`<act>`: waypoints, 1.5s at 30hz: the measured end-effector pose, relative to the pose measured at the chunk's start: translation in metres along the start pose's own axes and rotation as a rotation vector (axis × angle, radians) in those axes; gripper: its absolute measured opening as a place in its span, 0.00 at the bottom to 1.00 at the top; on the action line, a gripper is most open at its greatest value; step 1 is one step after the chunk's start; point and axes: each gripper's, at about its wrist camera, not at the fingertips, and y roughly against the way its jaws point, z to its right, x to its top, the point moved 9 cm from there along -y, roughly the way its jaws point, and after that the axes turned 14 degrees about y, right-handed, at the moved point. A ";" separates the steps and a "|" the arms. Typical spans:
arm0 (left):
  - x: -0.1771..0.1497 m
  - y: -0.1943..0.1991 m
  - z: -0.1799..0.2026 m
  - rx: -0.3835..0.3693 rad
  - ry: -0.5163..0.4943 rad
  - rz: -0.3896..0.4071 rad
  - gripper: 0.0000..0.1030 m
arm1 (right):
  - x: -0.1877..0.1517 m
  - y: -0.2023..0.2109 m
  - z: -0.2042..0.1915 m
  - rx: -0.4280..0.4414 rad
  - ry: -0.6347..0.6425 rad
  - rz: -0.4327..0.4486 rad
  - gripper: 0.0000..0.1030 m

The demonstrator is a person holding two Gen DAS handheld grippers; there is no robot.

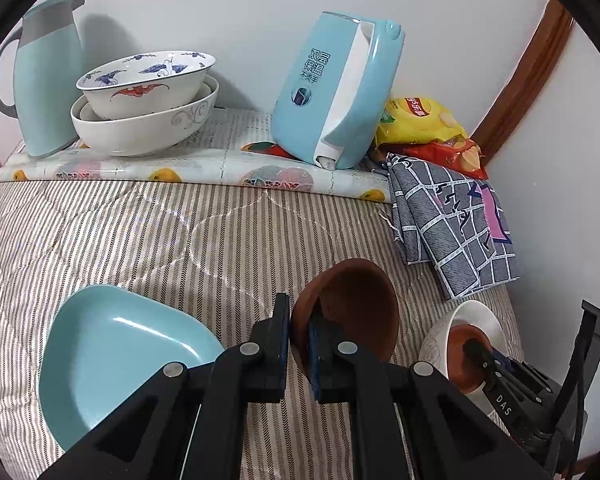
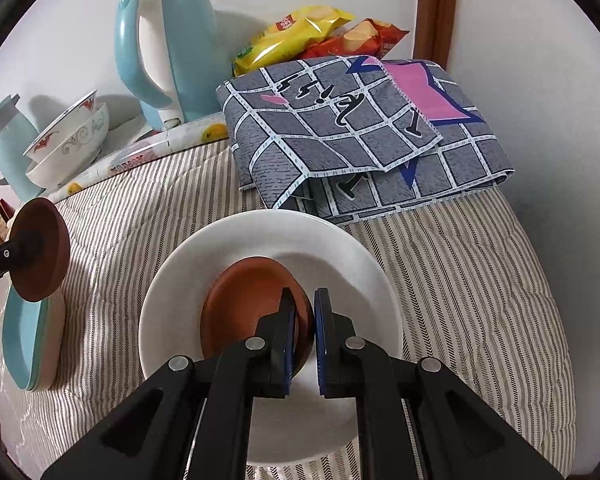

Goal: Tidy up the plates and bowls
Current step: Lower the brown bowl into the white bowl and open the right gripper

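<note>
My left gripper (image 1: 298,320) is shut on the rim of a small brown bowl (image 1: 352,304) and holds it tilted above the striped cloth; it also shows in the right wrist view (image 2: 39,256). A light blue plate (image 1: 115,356) lies left of it. My right gripper (image 2: 304,312) is shut on the rim of a second brown bowl (image 2: 247,300) that sits inside a white bowl (image 2: 267,240). Both show in the left wrist view, the brown bowl (image 1: 466,354) in the white bowl (image 1: 476,316).
Two stacked white patterned bowls (image 1: 143,100), a blue thermos jug (image 1: 47,80) and a blue kettle (image 1: 336,92) stand on the raised shelf at the back. Snack bags (image 1: 424,120) and a folded grey checked cloth (image 2: 364,132) lie at the right by the wall.
</note>
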 end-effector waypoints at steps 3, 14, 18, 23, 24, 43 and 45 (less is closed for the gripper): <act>-0.001 0.000 0.000 -0.002 0.001 -0.002 0.08 | -0.001 -0.002 0.000 -0.024 0.020 -0.015 0.09; -0.001 -0.002 -0.002 -0.006 0.010 -0.007 0.08 | -0.003 -0.010 0.000 -0.086 0.085 -0.056 0.12; -0.001 -0.002 -0.003 -0.011 0.014 -0.010 0.08 | -0.004 -0.010 -0.001 -0.105 0.103 -0.072 0.14; -0.001 -0.001 -0.005 -0.015 0.019 -0.014 0.08 | -0.006 -0.012 -0.005 -0.129 0.138 -0.097 0.16; -0.001 -0.001 -0.005 -0.014 0.019 -0.013 0.08 | -0.006 -0.013 -0.005 -0.134 0.145 -0.099 0.17; -0.006 0.021 -0.009 -0.019 0.013 0.008 0.08 | -0.006 0.006 -0.010 -0.102 0.109 -0.071 0.34; -0.008 0.026 -0.005 -0.024 0.010 0.014 0.08 | -0.004 0.012 -0.008 -0.095 0.099 -0.056 0.34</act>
